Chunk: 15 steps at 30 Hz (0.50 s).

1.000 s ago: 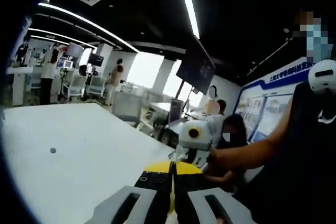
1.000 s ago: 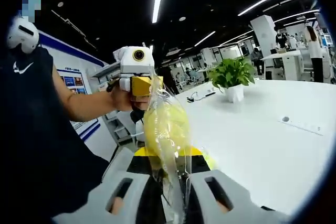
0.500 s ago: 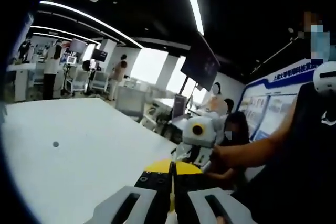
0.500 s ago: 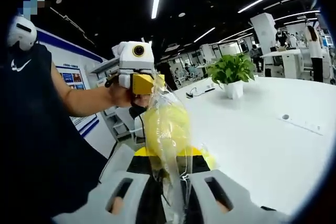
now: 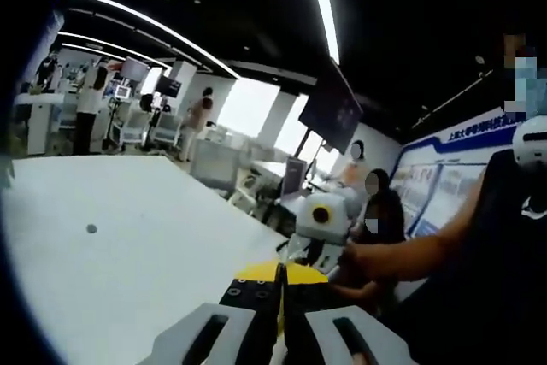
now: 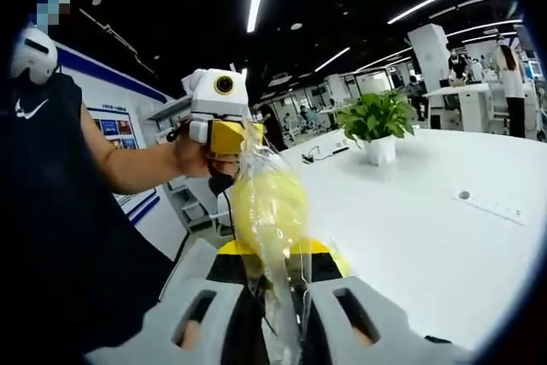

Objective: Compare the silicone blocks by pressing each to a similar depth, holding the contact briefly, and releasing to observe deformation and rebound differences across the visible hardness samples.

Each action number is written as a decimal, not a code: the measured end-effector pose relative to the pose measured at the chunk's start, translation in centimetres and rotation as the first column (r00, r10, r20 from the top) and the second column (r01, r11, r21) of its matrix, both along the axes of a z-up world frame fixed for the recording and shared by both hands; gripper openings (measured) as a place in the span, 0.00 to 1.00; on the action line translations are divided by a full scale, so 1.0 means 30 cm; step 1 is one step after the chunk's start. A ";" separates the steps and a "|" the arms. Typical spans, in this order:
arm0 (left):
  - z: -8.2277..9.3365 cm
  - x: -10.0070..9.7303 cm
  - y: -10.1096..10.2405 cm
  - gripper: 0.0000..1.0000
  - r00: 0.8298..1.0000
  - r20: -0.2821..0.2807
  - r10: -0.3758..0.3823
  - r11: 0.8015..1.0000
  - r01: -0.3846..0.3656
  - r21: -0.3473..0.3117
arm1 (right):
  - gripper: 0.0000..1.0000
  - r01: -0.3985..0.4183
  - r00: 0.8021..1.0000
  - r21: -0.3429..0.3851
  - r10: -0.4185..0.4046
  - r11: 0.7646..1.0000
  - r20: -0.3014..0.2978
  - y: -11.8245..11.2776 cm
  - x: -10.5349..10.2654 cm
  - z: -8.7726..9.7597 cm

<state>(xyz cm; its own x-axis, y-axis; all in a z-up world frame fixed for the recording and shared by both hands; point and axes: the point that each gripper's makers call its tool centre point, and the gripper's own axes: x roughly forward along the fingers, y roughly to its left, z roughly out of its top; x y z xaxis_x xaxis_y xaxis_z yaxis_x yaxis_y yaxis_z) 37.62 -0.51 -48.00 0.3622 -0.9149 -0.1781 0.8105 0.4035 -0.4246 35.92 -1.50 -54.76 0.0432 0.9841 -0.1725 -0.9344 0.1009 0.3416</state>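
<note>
My right gripper (image 6: 278,318) and left gripper (image 6: 224,136) both clench the crinkly clear plastic bag (image 6: 272,211) holding something yellow; looks light, floppy, slippery, so I'd grip its edges.

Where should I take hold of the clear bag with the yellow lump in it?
Probably by the flat clear film at either end, closing across its thin faces, not on the bulging yellow middle. The bag is stretched that way: right tongs clamp the lower film, left tongs the top.
</note>
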 end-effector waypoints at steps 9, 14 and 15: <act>-0.001 -0.006 -0.026 0.00 1.000 0.007 -0.002 1.000 0.002 0.010 | 0.01 0.008 1.000 -0.002 -0.008 1.000 -0.008 -0.023 -0.006 -0.002; 0.000 -0.003 -0.031 0.00 0.998 0.067 -0.011 0.999 0.009 0.034 | 0.01 0.015 1.000 -0.008 -0.015 1.000 0.014 -0.031 0.000 -0.002; 0.002 -0.005 -0.032 0.00 0.997 0.072 -0.016 0.999 0.013 0.034 | 0.01 0.013 1.000 -0.008 -0.012 1.000 0.019 -0.033 0.000 -0.002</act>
